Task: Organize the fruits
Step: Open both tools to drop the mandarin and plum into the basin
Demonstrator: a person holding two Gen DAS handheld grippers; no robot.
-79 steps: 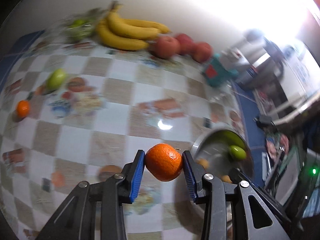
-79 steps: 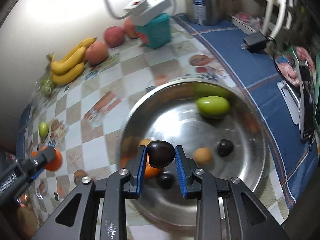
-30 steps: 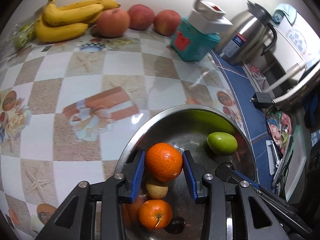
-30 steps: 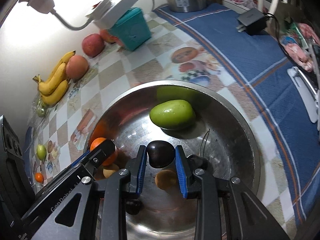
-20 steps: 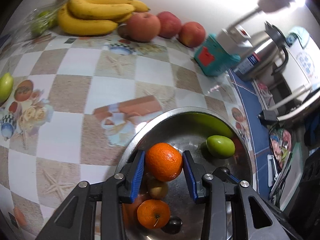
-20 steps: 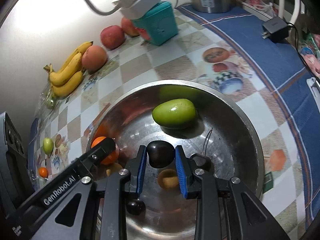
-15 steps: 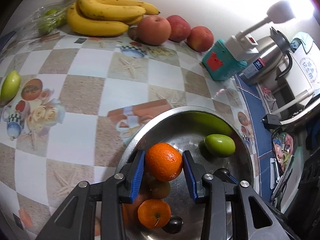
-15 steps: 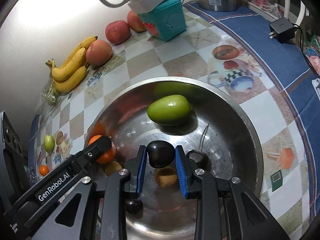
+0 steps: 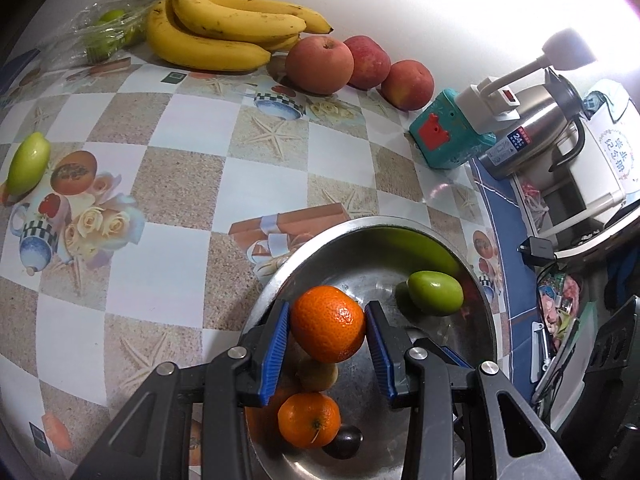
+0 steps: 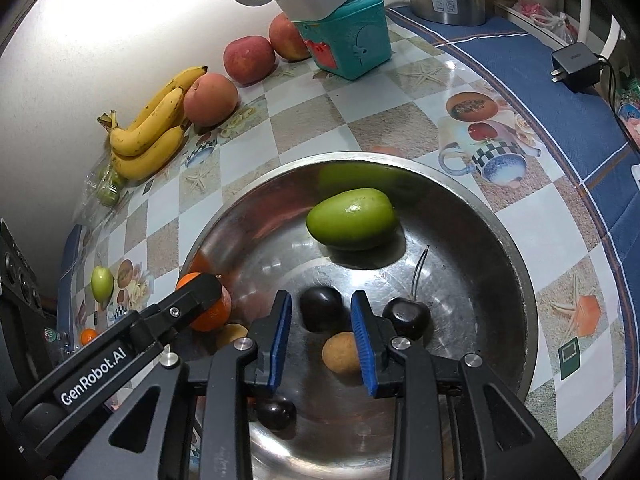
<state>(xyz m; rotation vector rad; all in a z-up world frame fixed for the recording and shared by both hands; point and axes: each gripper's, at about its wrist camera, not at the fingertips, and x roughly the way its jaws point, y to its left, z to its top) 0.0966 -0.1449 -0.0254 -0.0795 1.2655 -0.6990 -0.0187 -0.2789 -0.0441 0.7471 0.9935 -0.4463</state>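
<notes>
Left wrist: left fingers (image 9: 276,344) grip orange (image 9: 327,323) over checkered tablecloth (image 9: 180,184); right fingers (image 10: 280,332) loose around dark fruit (image 10: 321,308).

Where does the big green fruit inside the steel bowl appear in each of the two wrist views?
Left wrist view: green fruit at lower right, by the bowl's far wall.
Right wrist view: green fruit near the centre, in the bowl's far half.
Shared landmark: the teal box beyond the steel bowl.

bowl (image 9: 280,280) near rim cut off at btm edge, brown fruit (image 9: 316,374) half hidden behind orange (image 9: 327,323)
</notes>
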